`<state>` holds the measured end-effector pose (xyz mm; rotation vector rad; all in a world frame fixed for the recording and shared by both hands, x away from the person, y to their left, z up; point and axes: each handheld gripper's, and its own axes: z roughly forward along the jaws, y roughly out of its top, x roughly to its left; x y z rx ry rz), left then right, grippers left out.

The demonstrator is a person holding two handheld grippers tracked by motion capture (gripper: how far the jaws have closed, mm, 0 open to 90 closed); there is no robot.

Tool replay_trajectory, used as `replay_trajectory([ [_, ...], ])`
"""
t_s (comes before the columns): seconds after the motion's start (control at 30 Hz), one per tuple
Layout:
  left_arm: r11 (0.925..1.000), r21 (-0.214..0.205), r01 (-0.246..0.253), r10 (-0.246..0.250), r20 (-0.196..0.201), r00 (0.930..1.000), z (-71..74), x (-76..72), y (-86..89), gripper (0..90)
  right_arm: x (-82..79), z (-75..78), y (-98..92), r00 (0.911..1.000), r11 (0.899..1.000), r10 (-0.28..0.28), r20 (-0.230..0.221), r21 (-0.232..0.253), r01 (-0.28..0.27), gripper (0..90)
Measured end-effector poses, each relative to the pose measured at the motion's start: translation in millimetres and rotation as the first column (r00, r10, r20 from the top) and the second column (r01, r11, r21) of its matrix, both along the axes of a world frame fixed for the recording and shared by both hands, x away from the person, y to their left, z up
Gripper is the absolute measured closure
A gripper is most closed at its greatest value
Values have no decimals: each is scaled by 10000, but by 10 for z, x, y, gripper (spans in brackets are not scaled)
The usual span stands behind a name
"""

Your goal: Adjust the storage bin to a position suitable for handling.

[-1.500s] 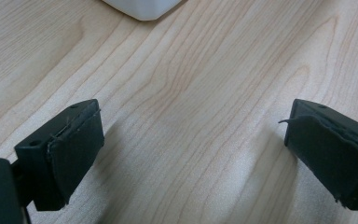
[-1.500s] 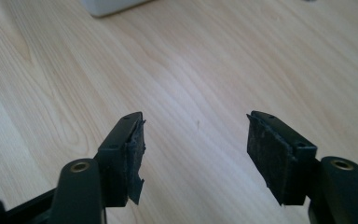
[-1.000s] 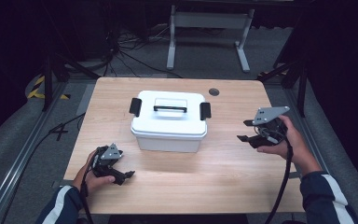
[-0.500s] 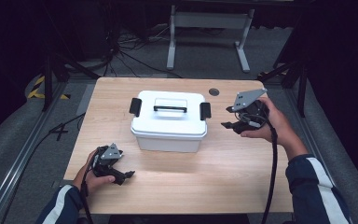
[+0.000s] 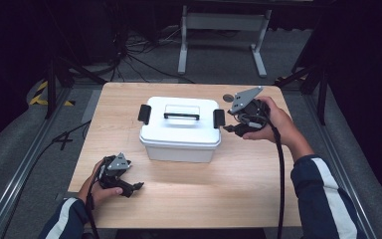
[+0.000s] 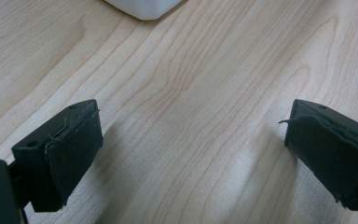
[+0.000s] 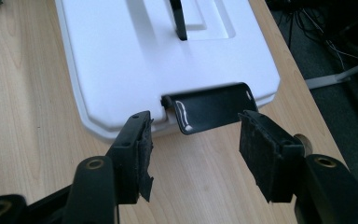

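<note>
A white lidded box (image 5: pixel 179 132) with a black handle (image 5: pixel 181 116) stands in the middle of the wooden table (image 5: pixel 204 194). A black latch sits on each short side. My right gripper (image 5: pixel 231 128) hovers beside the right latch (image 5: pixel 219 118), pointing at it. In the right gripper view, that latch (image 7: pixel 209 112) lies just ahead of the gap of the right gripper (image 7: pixel 196 144). The jaws have just been closing a little but stand open, and neither pad touches the latch. My left gripper (image 5: pixel 134 188) rests near the front left edge, and the left gripper (image 6: pixel 191 158) is open over bare wood.
A small dark round disc (image 5: pixel 227 97) lies on the table behind the right hand. The box's corner (image 6: pixel 144 7) is far ahead of the left jaws. A metal stand (image 5: pixel 219 30) and cables are on the floor beyond the table's far edge.
My right hand has moved left and away from me, rising slightly, from the table's right side to the box's right latch. The left hand has kept still.
</note>
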<state>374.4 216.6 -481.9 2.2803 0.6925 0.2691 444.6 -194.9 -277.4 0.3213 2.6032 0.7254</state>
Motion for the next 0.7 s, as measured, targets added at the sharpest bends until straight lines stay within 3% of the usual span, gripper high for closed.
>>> replay_trajectory([
  [0.7,10000,1,-44,44,-5,10000,0,-4,0,46,227,65,631,9960,9923,872,-188,-862,-885,480],
])
